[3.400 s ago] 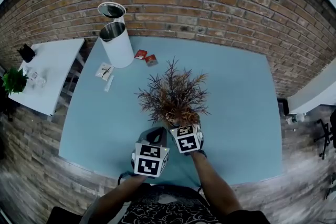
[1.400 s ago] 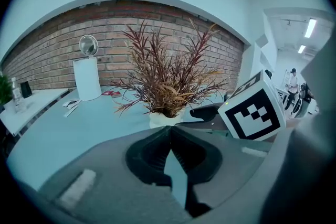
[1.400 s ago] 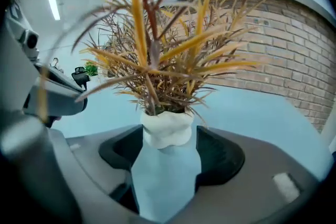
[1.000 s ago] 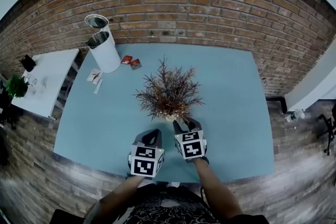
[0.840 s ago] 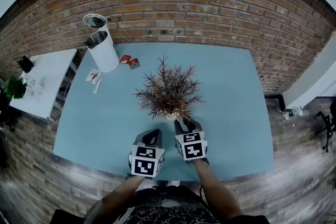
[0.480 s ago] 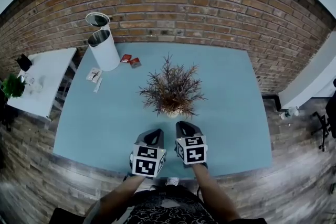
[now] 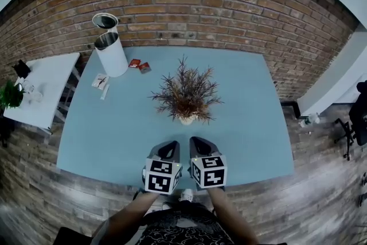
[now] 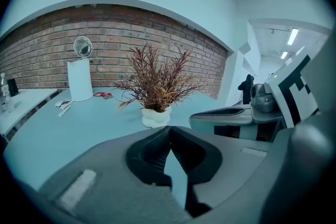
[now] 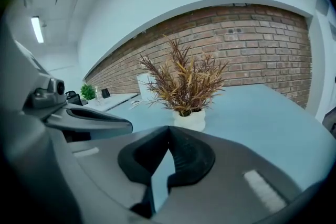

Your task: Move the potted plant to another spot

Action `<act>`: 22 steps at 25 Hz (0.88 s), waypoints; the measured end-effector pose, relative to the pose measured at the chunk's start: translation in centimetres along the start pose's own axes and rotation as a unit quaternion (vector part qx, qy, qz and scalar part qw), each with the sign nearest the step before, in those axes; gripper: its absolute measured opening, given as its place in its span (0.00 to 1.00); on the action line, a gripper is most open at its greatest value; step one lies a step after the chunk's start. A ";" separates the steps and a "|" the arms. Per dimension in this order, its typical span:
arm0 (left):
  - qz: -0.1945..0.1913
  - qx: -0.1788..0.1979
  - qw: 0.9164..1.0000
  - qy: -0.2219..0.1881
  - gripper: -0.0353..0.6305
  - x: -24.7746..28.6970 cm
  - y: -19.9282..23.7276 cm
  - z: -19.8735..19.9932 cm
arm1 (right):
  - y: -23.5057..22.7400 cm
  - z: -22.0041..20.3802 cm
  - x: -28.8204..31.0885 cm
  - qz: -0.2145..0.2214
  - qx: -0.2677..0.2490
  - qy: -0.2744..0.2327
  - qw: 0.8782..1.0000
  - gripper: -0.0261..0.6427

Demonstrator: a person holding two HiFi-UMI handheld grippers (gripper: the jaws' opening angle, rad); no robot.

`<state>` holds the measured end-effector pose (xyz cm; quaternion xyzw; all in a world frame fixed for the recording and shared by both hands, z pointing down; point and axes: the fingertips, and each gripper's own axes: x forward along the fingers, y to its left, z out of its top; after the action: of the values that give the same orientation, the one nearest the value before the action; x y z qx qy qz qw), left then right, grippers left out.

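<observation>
The potted plant point(image 7: 186, 94), rusty-brown sprigs in a small white pot point(image 7: 187, 119), stands upright in the middle of the blue table point(image 7: 252, 123). Both grippers hover side by side near the table's front edge, short of the pot and apart from it. My right gripper point(image 7: 196, 142) has just closed its jaws on nothing and is shut. The left gripper point(image 7: 169, 149) is shut too, and empty. In the left gripper view the pot point(image 8: 156, 116) lies ahead of the closed jaws, with the right gripper point(image 8: 236, 115) alongside. The pot point(image 9: 191, 119) also shows in the right gripper view.
A white cylindrical bin point(image 7: 112, 54) with a raised round lid point(image 7: 105, 21) stands at the table's back left. Two red packets point(image 7: 139, 66) and paper slips point(image 7: 100, 82) lie near it. A white side table point(image 7: 40, 86) with a green plant point(image 7: 8, 94) stands left, a brick wall point(image 7: 200, 3) behind.
The right gripper, open at the pot a second ago, has drawn back toward the person and shut. The plant stays standing on the table. The left gripper has barely shifted.
</observation>
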<state>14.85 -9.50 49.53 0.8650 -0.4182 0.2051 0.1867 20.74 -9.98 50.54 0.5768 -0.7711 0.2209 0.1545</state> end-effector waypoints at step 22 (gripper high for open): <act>-0.010 -0.002 1.000 0.004 0.06 -3.3 -0.7 -2.4 | 3.5 -1.8 -3.8 -0.010 0.014 -0.001 1.000 0.05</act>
<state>13.06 -5.77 49.79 0.8677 -0.4096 0.2056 0.1923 18.41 -5.10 49.63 0.5865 -0.7627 0.2293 0.1477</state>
